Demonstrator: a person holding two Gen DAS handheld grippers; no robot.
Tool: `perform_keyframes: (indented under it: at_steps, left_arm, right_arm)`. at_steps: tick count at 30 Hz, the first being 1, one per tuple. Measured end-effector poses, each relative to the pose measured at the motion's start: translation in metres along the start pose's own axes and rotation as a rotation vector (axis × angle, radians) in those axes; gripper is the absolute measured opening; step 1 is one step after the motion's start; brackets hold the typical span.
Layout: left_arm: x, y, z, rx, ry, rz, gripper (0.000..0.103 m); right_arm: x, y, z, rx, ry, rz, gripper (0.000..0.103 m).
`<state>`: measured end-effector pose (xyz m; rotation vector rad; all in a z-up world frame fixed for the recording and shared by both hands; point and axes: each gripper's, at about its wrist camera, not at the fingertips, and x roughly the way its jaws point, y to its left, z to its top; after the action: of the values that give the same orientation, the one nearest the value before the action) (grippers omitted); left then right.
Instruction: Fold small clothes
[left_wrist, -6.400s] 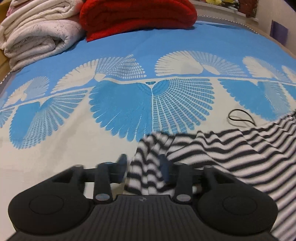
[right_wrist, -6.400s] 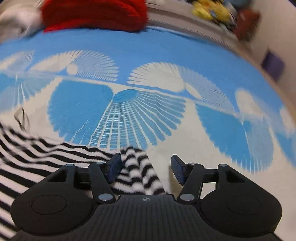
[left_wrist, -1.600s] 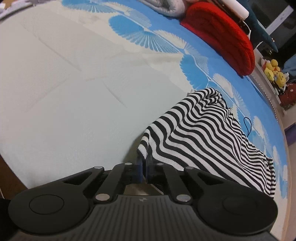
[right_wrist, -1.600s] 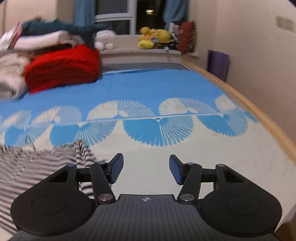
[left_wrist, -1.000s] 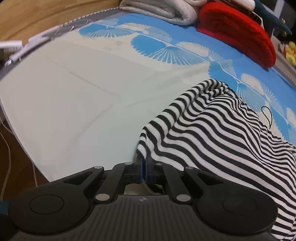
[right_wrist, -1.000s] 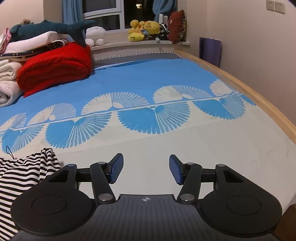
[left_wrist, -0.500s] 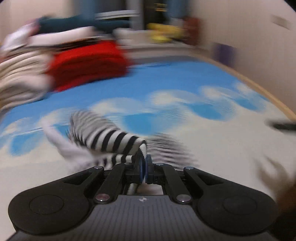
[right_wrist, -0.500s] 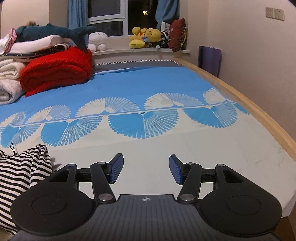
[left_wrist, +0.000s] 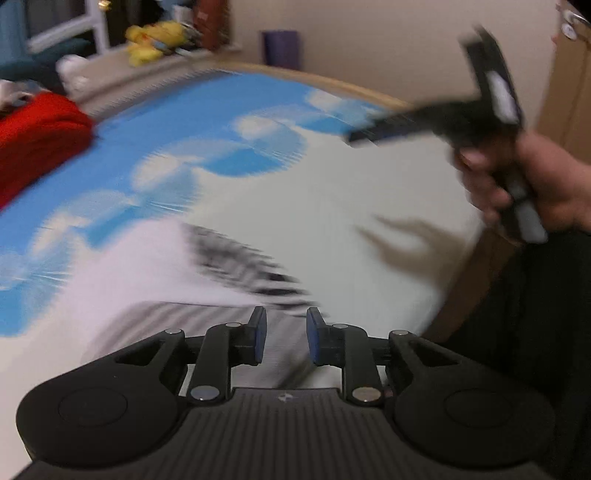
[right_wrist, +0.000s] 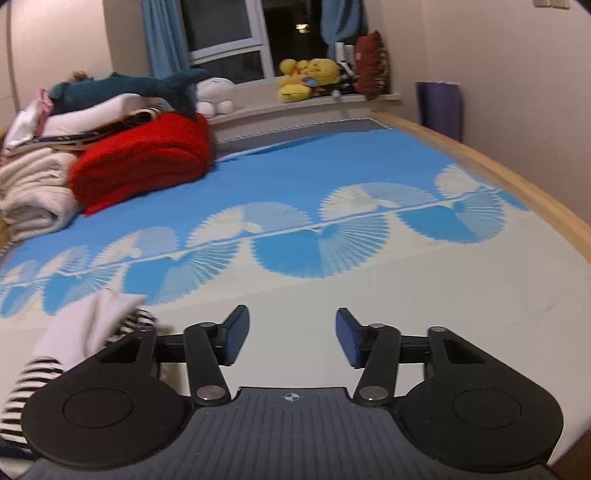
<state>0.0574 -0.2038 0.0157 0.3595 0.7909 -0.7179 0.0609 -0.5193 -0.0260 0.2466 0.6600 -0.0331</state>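
Bedsheet (right_wrist: 461, 295) fills both views, blue fan print far, plain white near. Striped top (right_wrist: 33, 373) lies on the white part, near edge of the bed, at the left of the right-wrist view; a white inner side is turned up over the stripes. In the left-wrist view it is badly blurred: grey-white cloth (left_wrist: 207, 317) just ahead of and under the fingers, dark stripes beyond.

Left gripper (left_wrist: 282, 338): jaws opening, blue pads a narrow gap apart, not pressing on the cloth. Blurred fabric shows in the gap, below it; can't tell whether it touches the pads.

Right gripper (right_wrist: 291, 338): jaws closing but spread wide, nothing between them, only bare sheet. Top sits just left of its left finger, apart from the pads. From the left view this gripper (left_wrist: 373, 134) shows far right, held in a hand (left_wrist: 535, 184) above the sheet, well apart from the top, shadow on the sheet below it.

Far left on the bed: red blanket (right_wrist: 144, 162) beside a pile of white bedding (right_wrist: 33, 192). Plush toys (right_wrist: 310, 79) on the windowsill.
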Motion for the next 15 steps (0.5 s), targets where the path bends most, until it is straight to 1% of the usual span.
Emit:
perform_keyframes:
  at_steps: [2, 4, 6, 7, 8, 9, 11, 12, 13, 15]
  left_arm:
    - [-0.014, 0.036, -0.002, -0.026, -0.012, 0.057, 0.027]
    - [-0.021, 0.070, -0.006, -0.067, -0.006, 0.110, 0.028]
    - [-0.017, 0.105, -0.014, -0.135, -0.005, 0.141, 0.029]
    - [-0.020, 0.113, -0.021, -0.179, -0.008, 0.141, 0.030]
    - [-0.022, 0.127, -0.031, -0.248, -0.017, 0.135, 0.031]
    - [-0.021, 0.139, -0.041, -0.338, -0.026, 0.125, 0.033]
    - [-0.009, 0.163, -0.048, -0.542, 0.065, 0.105, 0.034]
    - [-0.012, 0.168, -0.051, -0.587, 0.063, 0.087, 0.034]
    - [-0.012, 0.172, -0.050, -0.603, 0.068, 0.079, 0.035]
    - [-0.012, 0.174, -0.051, -0.617, 0.086, 0.069, 0.042]
  right_arm:
    - [0.003, 0.010, 0.003, 0.029, 0.007, 0.069, 0.039]
    - [0.008, 0.022, 0.004, 0.053, 0.026, 0.125, 0.038]
    - [0.017, 0.035, 0.005, 0.076, 0.073, 0.198, 0.038]
    - [0.022, 0.042, 0.005, 0.084, 0.100, 0.229, 0.039]
    - [0.029, 0.049, 0.004, 0.088, 0.131, 0.256, 0.039]
    - [0.036, 0.059, 0.004, 0.091, 0.167, 0.282, 0.039]
    - [0.050, 0.076, 0.001, 0.087, 0.221, 0.311, 0.039]
    - [0.058, 0.084, 0.000, 0.083, 0.248, 0.313, 0.040]
    - [0.066, 0.093, -0.002, 0.080, 0.270, 0.308, 0.041]
    - [0.082, 0.107, -0.002, 0.095, 0.304, 0.289, 0.042]
